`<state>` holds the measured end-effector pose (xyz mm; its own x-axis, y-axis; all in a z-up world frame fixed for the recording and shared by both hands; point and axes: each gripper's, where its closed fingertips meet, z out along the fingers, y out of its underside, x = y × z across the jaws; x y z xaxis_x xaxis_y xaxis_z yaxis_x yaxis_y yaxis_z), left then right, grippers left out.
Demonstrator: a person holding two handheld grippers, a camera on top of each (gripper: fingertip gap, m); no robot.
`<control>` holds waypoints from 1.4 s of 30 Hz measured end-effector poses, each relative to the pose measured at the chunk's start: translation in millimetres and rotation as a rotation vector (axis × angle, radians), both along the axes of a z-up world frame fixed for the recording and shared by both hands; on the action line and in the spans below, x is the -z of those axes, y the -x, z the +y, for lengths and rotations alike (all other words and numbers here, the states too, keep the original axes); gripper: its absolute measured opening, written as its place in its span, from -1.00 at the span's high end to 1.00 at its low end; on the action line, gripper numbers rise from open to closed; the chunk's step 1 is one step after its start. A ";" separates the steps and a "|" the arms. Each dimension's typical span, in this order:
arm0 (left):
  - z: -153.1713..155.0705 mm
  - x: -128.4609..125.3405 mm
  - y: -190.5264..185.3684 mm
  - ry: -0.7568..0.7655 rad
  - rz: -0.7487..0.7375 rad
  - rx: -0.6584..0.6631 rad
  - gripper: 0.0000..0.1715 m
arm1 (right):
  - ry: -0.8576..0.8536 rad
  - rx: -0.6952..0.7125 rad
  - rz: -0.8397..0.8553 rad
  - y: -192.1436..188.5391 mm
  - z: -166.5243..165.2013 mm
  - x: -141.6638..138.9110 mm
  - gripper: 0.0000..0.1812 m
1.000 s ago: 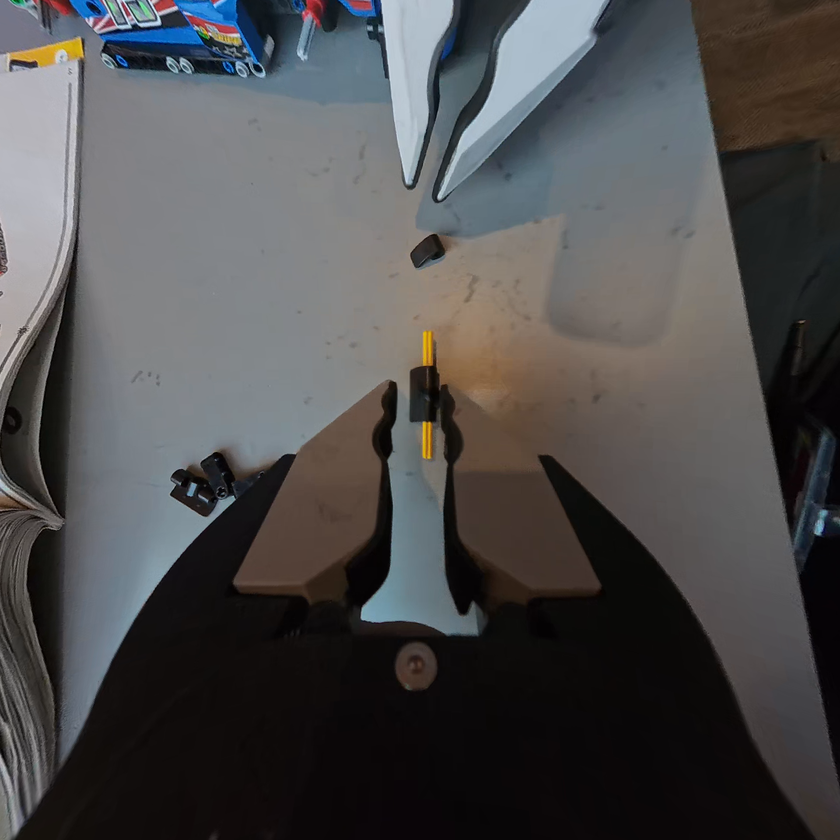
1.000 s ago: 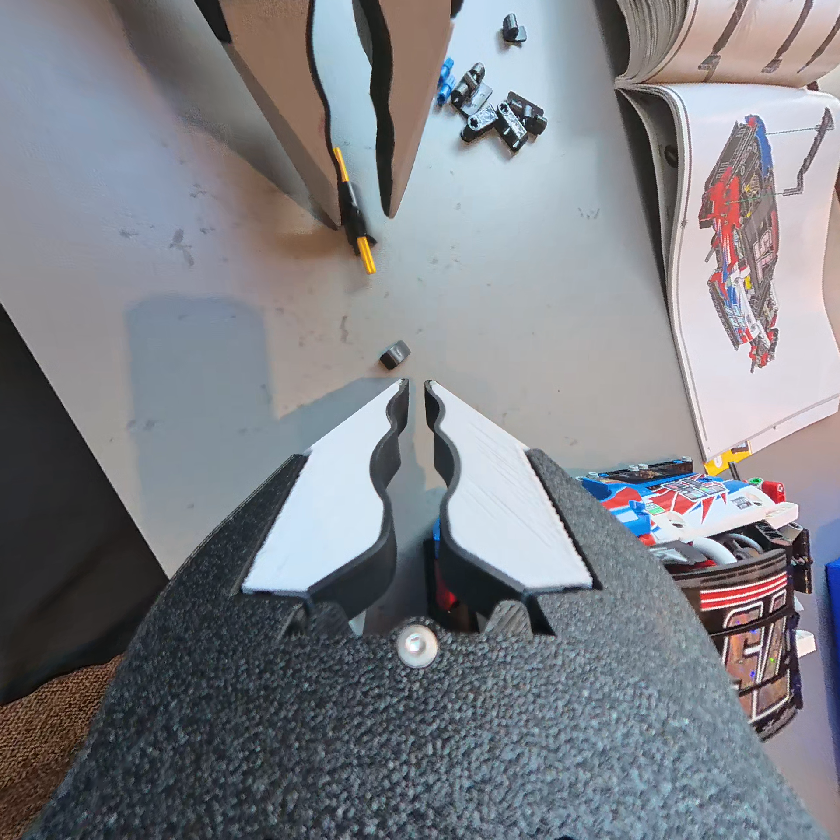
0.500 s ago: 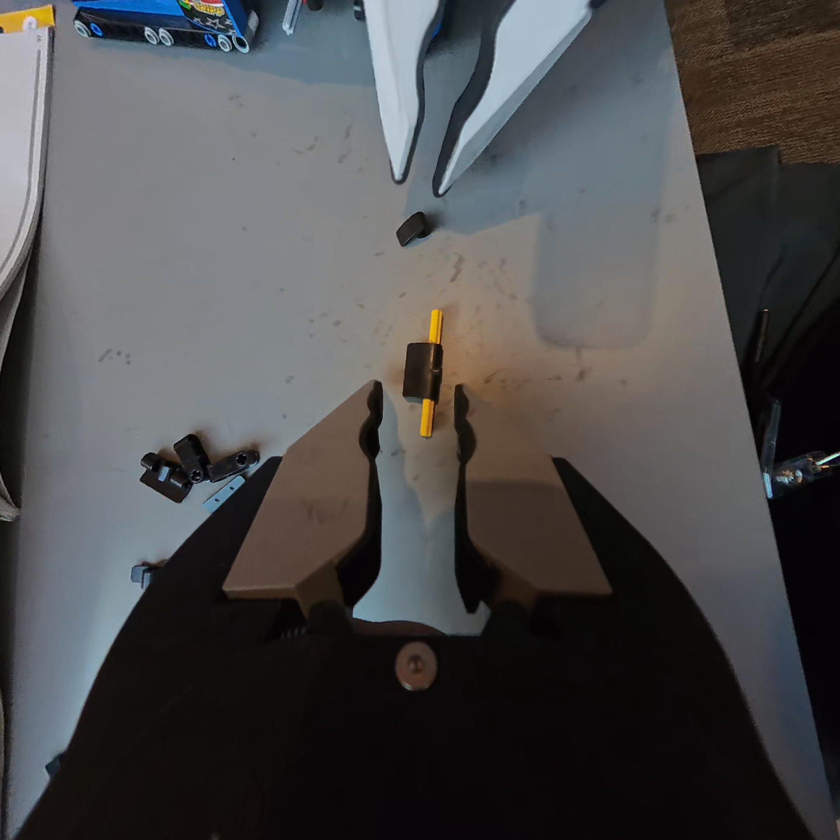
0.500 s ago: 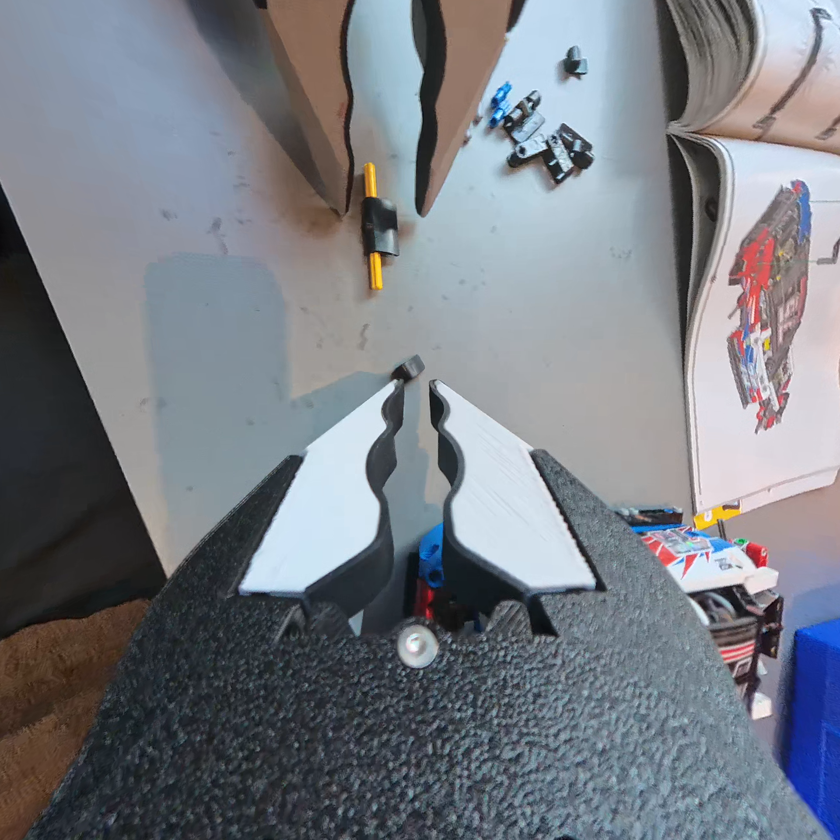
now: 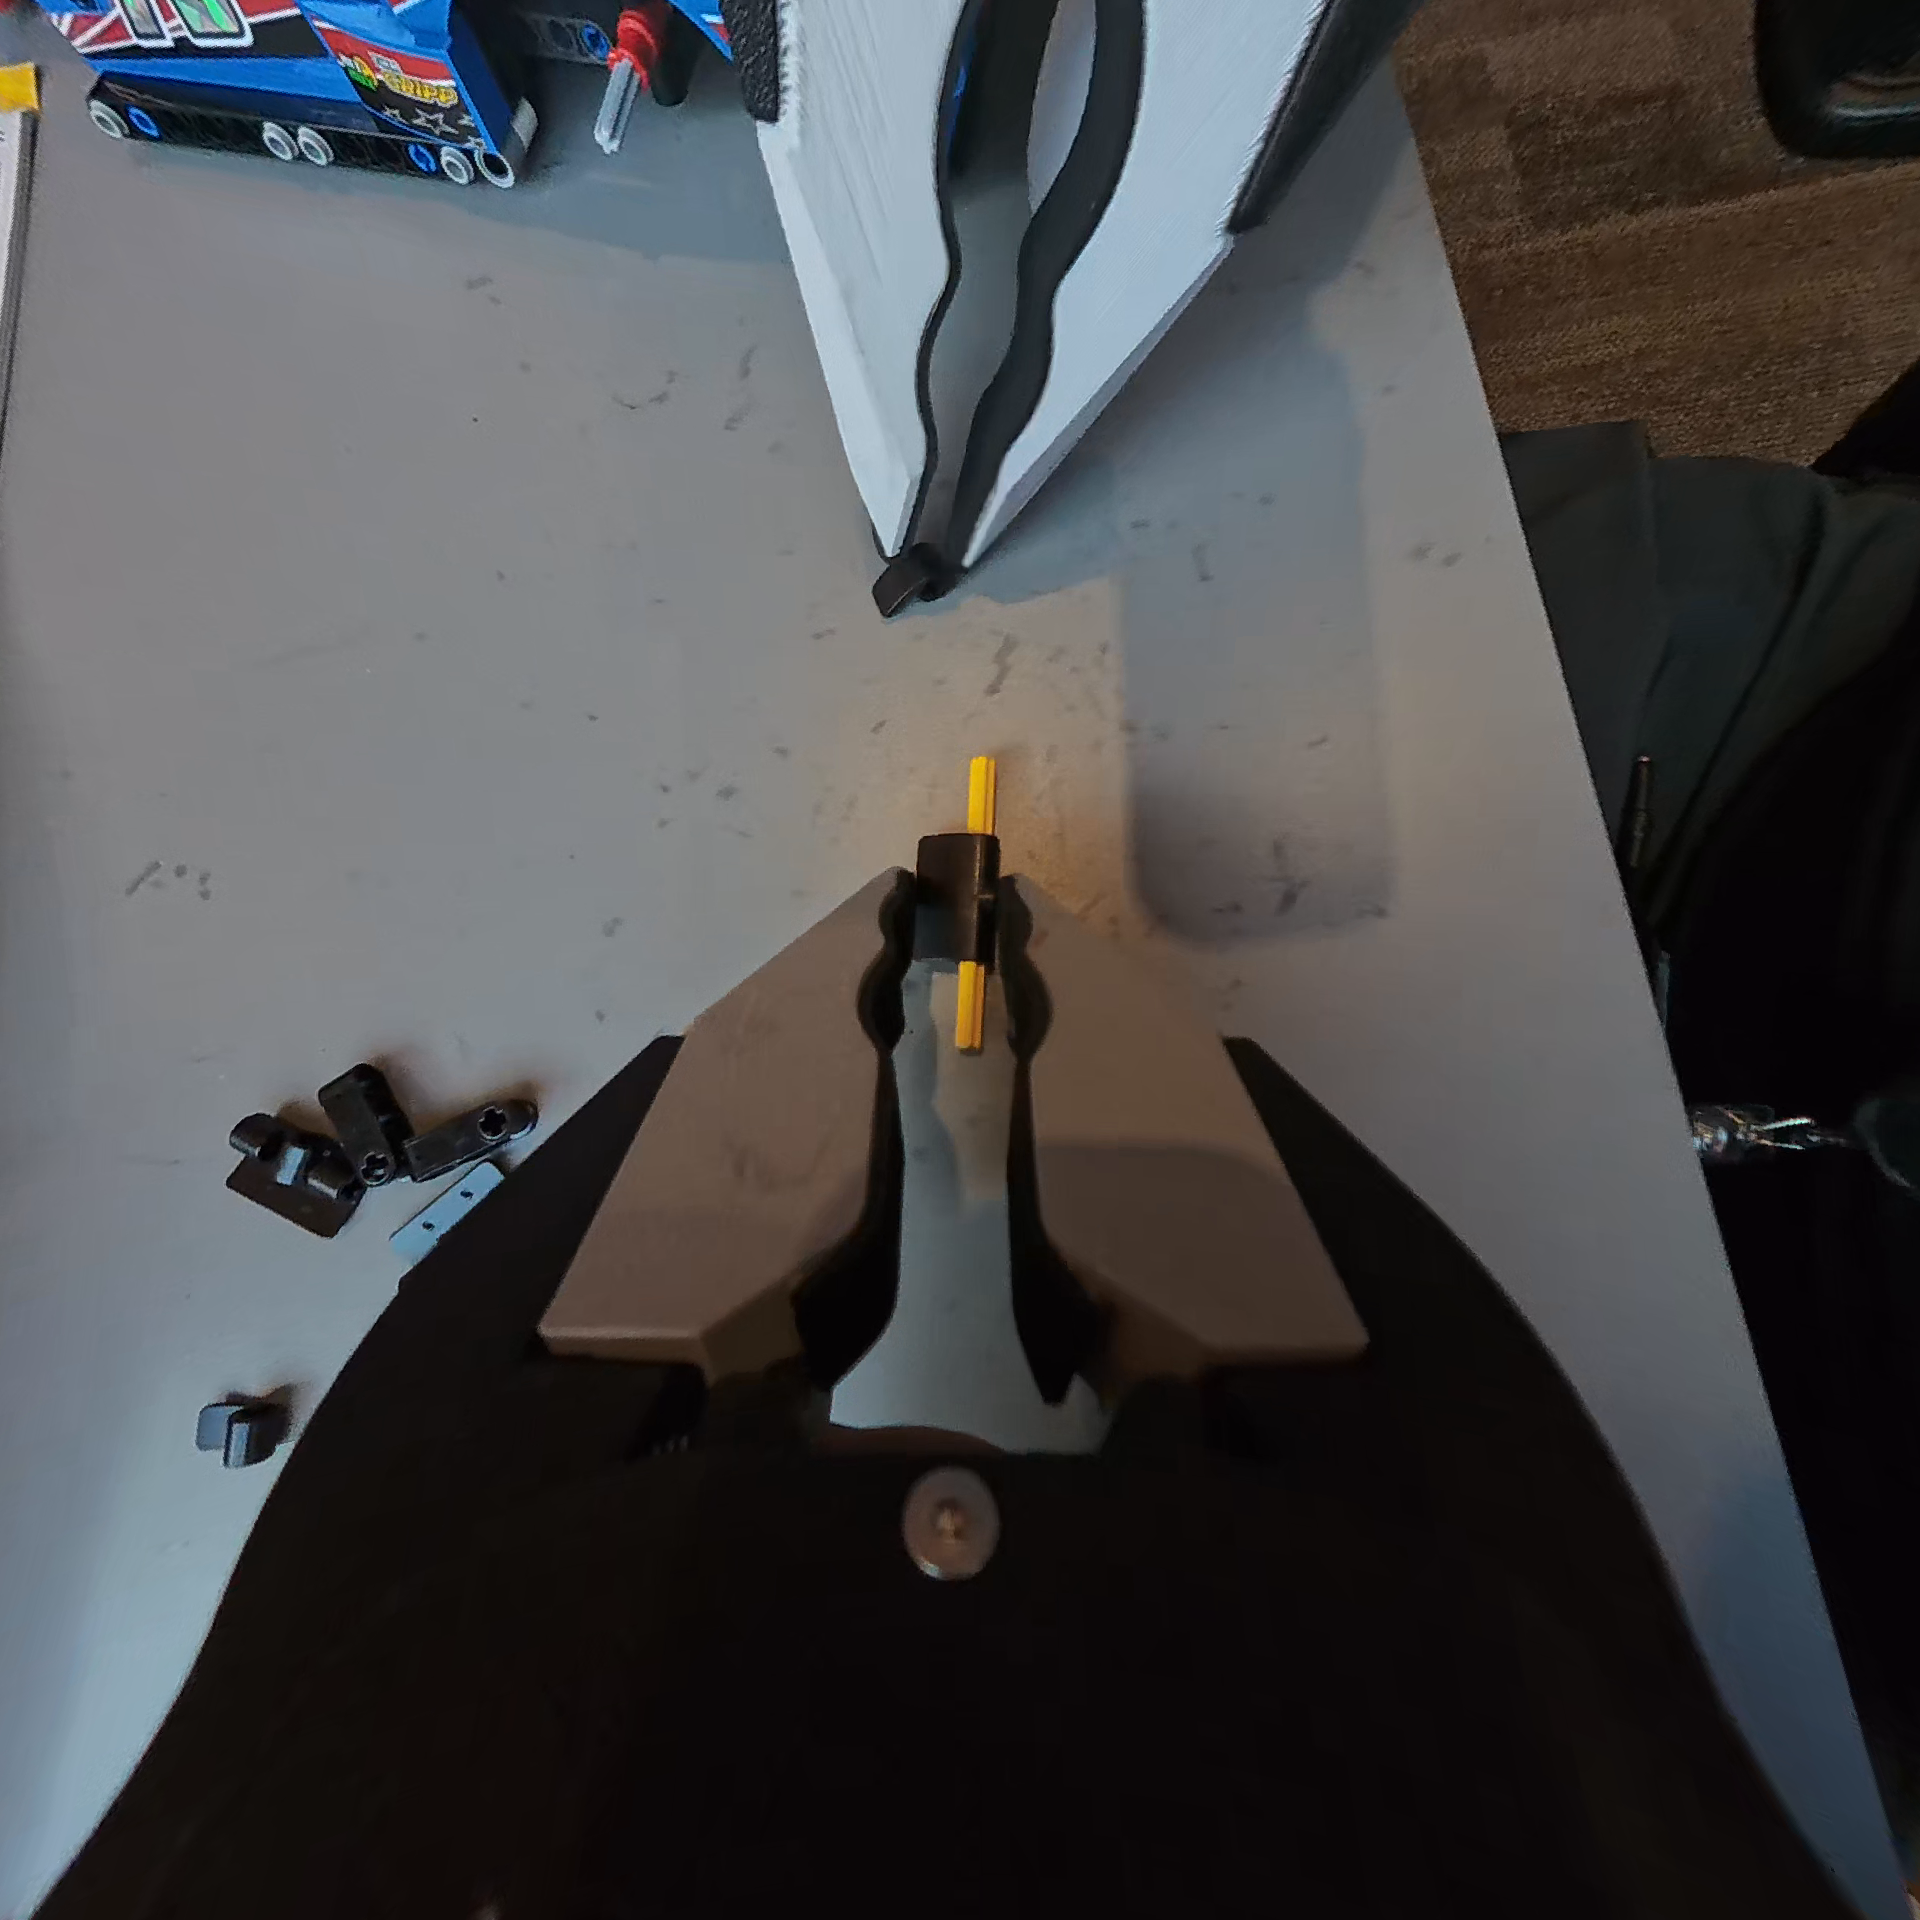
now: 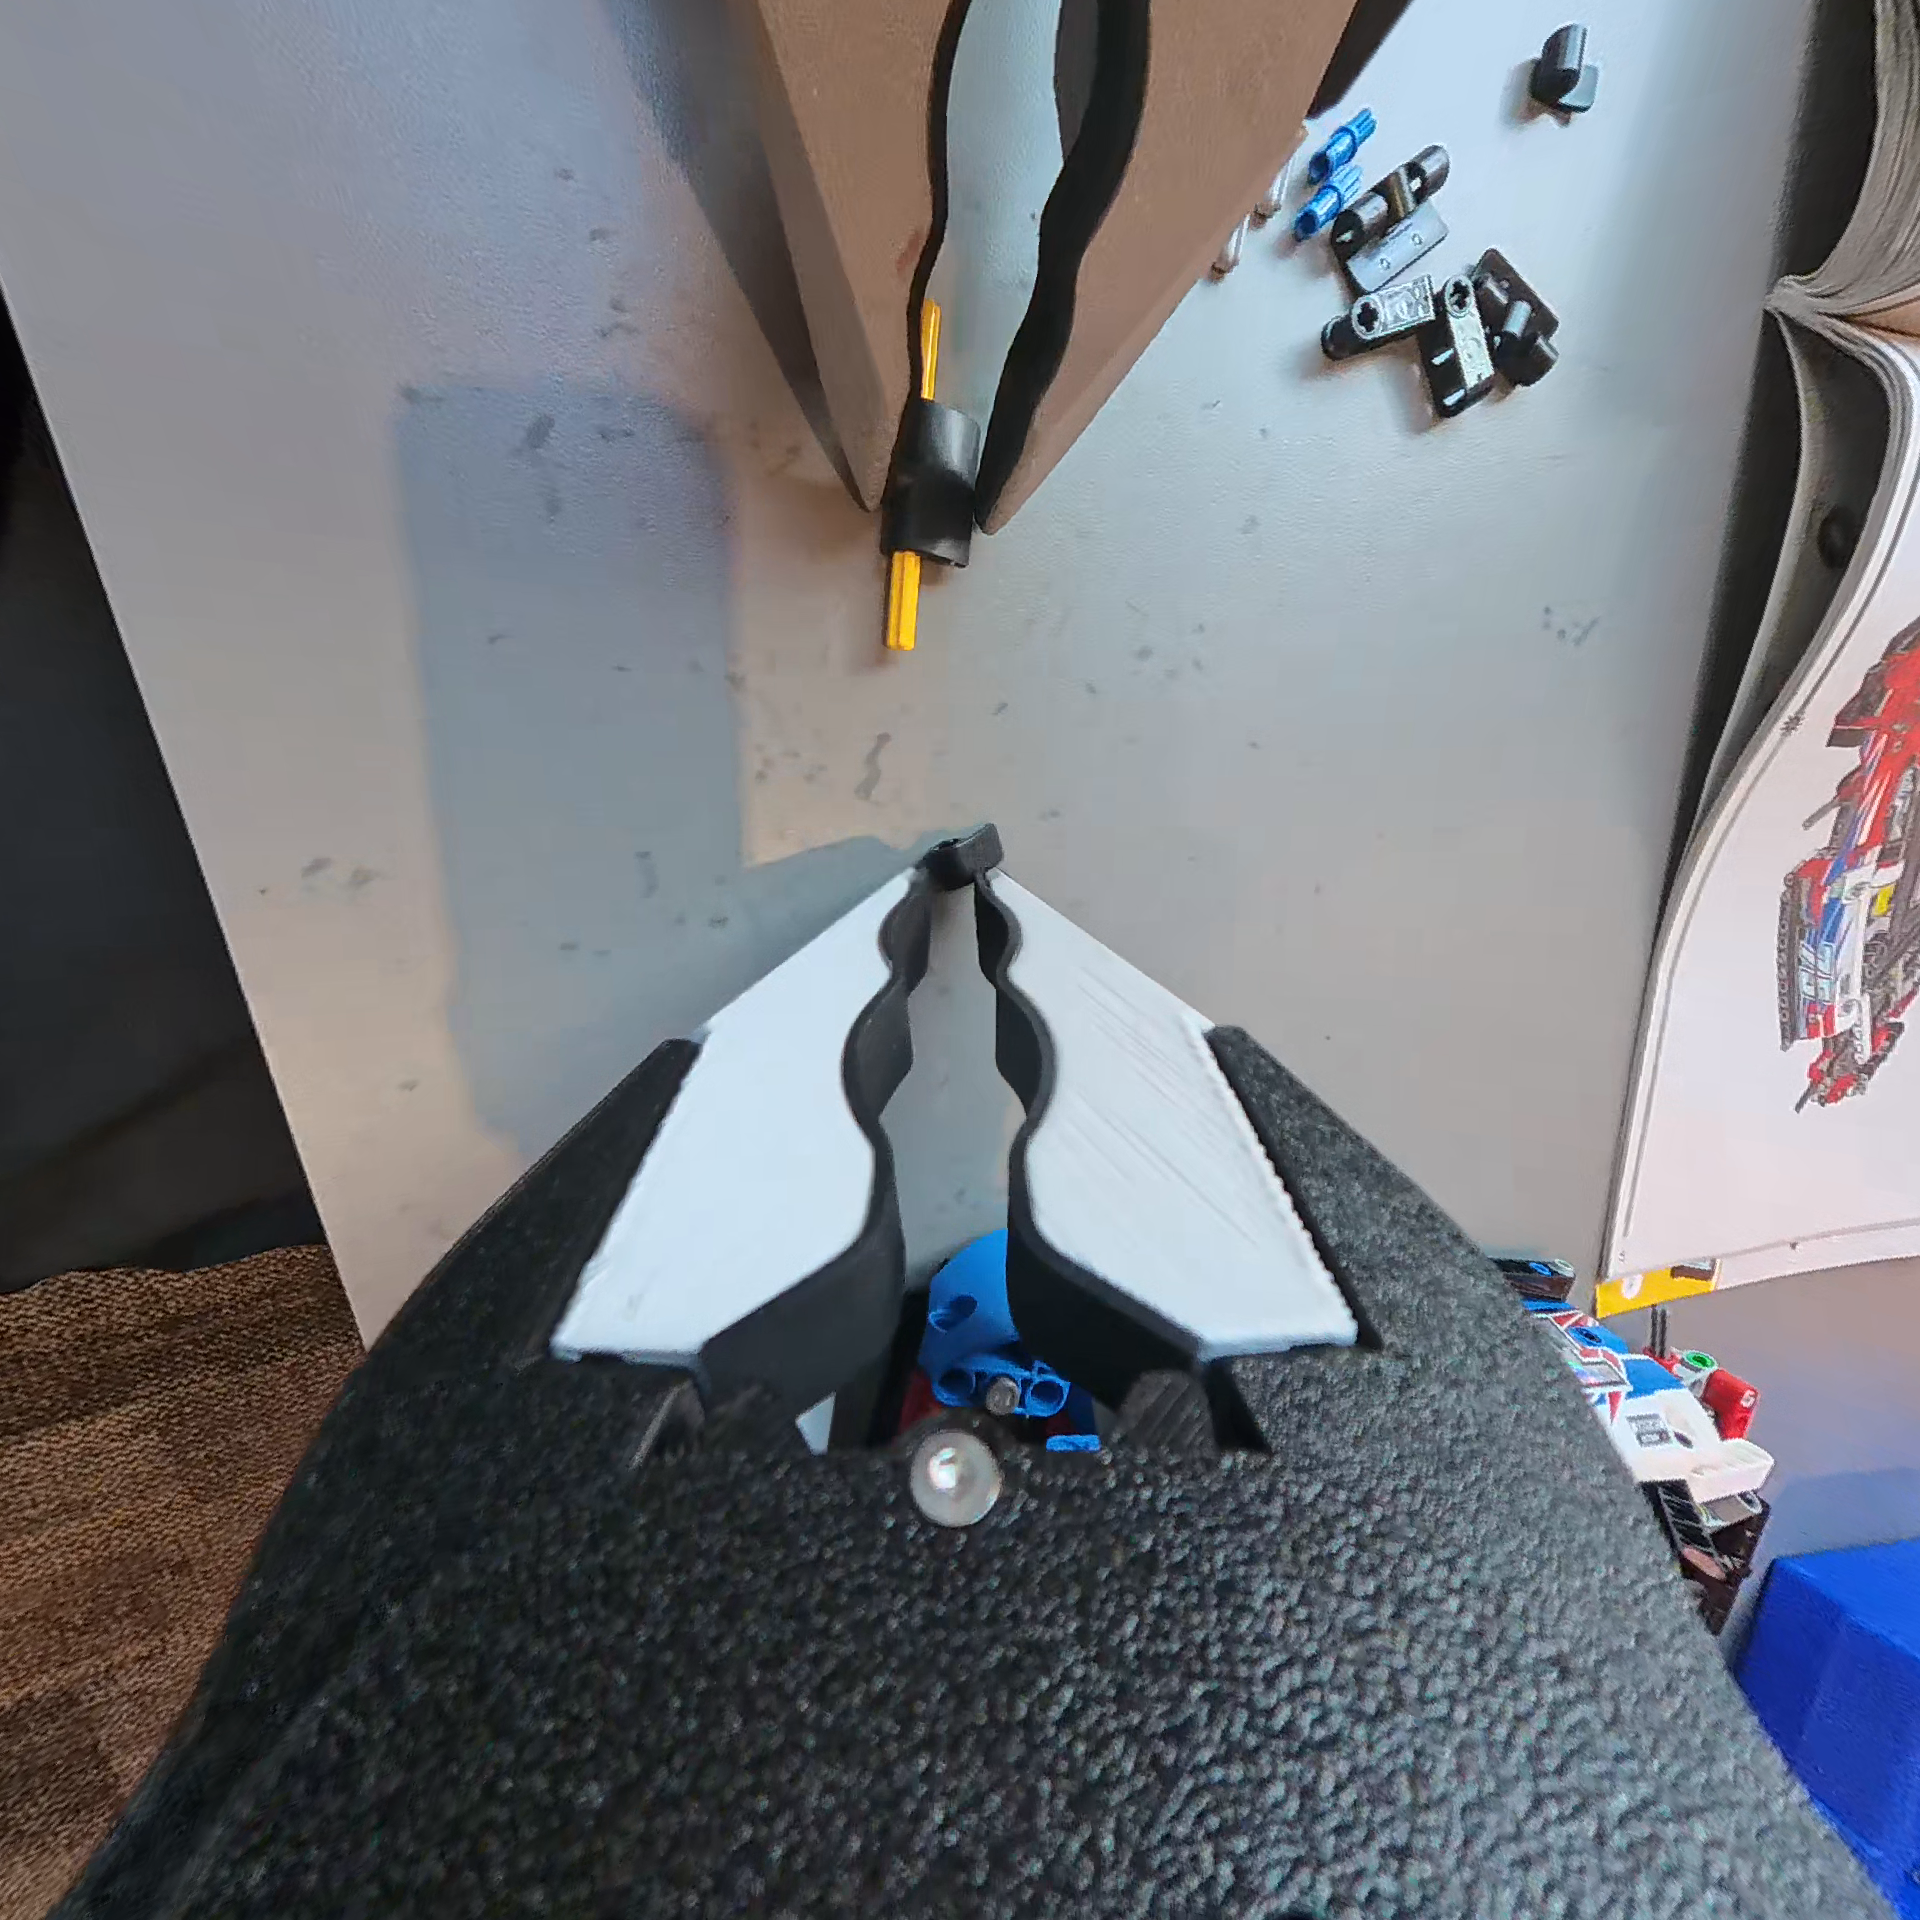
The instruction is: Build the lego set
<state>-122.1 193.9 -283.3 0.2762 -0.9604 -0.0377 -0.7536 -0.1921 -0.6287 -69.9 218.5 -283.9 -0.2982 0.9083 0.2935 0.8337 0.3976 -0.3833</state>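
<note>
Closing on parts, both claws had changed state within the last second. Left claw (image 5: pixel 954 914) had been open around the yellow axle (image 5: pixel 978 795) half a second earlier; it was now pinched narrow on the black connector (image 5: pixel 956 896) threaded on that axle, at 12 o'clock in its own view. Right claw (image 6: pixel 961 871) had hovered short of the small black piece (image 6: pixel 964 850); it now sat nearly shut on it at the tips, piece apparently still on the tabletop (image 5: pixel 416 623). My read: both halves of the next sub-assembly were secured, so mating the piece onto the axle looked like the next step; tip-only grip on the small piece could slip. View differences: right wrist view showed the open instruction booklet (image 6: pixel 1766 935) at 3 o'clock, blue pins (image 6: pixel 1335 171) at 1 o'clock and a blue box (image 6: pixel 1839 1704) at 4 o'clock, none visible from the left. Left wrist view showed the partly built blue car (image 5: pixel 301 94) at 11 o'clock more clearly, plus loose black connectors (image 5: pixel 364 1143) at 8 o'clock.
</note>
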 end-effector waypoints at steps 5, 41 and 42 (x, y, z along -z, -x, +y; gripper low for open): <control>-0.1 0.2 -2.1 -0.007 -0.004 -0.005 0.86 | 0.004 0.006 -0.001 -0.3 -0.5 0.9 0.95; -12.2 0.0 -9.4 -0.021 -0.057 0.044 0.86 | 0.017 0.124 0.059 9.2 -30.1 -3.9 0.98; -12.4 -0.1 -9.7 -0.019 -0.059 0.042 0.86 | 0.006 0.116 0.041 8.3 -31.0 -3.1 0.98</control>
<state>-112.4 181.5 -283.2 0.2377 -0.9705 -0.0411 -0.7220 -0.1481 -0.6759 -78.2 187.5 -280.7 -0.1784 0.9377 0.2981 0.8576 0.2967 -0.4201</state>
